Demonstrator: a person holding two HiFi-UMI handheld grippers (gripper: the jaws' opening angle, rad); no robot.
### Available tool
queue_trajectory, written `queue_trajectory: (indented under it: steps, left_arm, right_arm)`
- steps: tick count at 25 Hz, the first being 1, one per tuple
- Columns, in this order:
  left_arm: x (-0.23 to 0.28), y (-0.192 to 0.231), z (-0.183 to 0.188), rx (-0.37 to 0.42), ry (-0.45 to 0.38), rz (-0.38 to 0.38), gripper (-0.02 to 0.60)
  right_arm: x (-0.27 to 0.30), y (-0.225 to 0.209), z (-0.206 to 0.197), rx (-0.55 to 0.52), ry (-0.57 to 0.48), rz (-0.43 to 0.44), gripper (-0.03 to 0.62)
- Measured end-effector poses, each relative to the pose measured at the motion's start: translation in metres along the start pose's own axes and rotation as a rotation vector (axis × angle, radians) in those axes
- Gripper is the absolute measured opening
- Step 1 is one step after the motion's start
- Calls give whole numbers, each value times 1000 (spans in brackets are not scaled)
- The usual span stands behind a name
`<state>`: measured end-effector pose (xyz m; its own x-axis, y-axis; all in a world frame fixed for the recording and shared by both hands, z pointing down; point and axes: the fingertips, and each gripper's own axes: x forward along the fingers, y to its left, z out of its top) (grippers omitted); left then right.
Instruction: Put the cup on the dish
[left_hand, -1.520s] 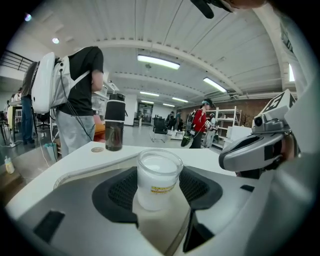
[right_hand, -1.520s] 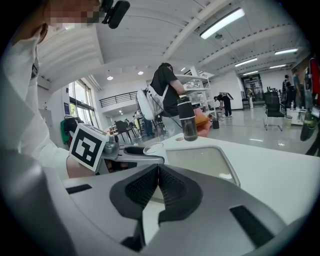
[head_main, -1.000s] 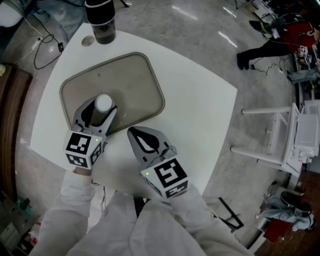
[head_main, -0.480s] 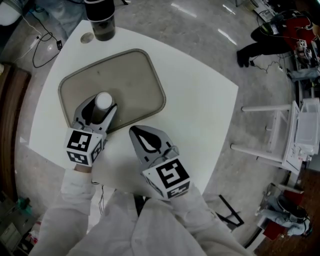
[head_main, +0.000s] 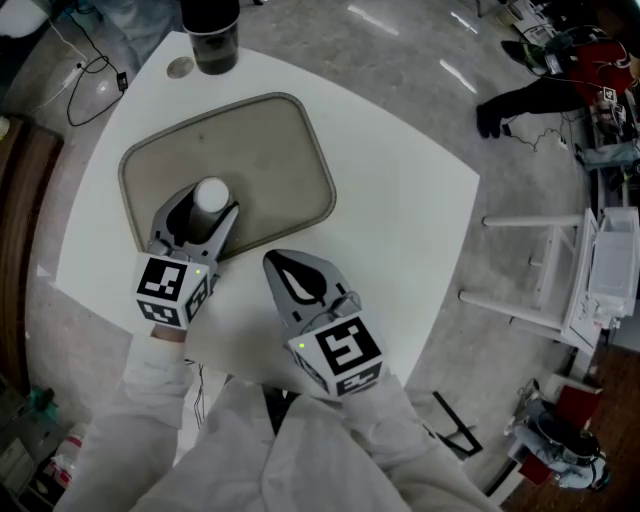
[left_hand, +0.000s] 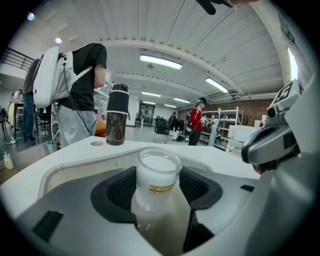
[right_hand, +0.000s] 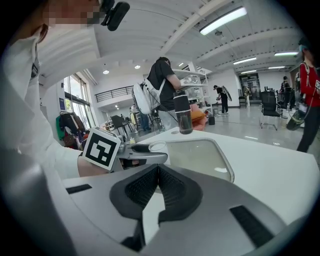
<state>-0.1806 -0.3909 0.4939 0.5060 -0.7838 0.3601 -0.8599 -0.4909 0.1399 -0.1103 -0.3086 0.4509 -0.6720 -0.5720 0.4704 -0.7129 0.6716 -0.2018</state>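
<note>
A small white cup (head_main: 210, 194) (left_hand: 156, 177) stands upright between the black pads of my left gripper (head_main: 203, 206) (left_hand: 157, 189), which is shut on it. The cup is over the near left part of the beige tray-like dish (head_main: 270, 150) (left_hand: 65, 167); I cannot tell whether its base touches the dish. My right gripper (head_main: 273, 262) (right_hand: 158, 170) is shut and empty, hovering over the white table just in front of the dish's near rim (right_hand: 200, 150). In the right gripper view the left gripper (right_hand: 145, 154) with the cup shows at the left.
A dark tumbler (head_main: 212, 35) (left_hand: 116, 122) (right_hand: 183, 115) stands at the far corner of the white table (head_main: 400, 230), with a small round disc (head_main: 180, 67) beside it. A white rack (head_main: 560, 270) stands on the floor to the right. People stand in the background.
The head view has shifted slightly. My left gripper still holds the cup over the same part of the dish, and the right gripper has stayed put.
</note>
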Motion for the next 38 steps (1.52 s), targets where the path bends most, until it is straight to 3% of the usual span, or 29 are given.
queue_trajectory:
  steps: [16,23,27,33,38]
  left_arm:
    - [-14,-5,6,12,-10,13,264]
    - [-53,-7,24,9,-59,71,264]
    - [-76,-26,26,12,-70,93,264]
    - [-93,-72,14,3,-34,63,262]
    - [-112,-108,17,-17,-67,51,262]
  right_arm:
    - [-16,9,-10,3,15,7,12]
    - [-28,22,5,-14,-38,22,12]
    - [-45,27,9,-27,-66,33,12]
    - [-71,32,17,-37,-99,58,12]
    - [-96,36,22,-71,-135,83,12]
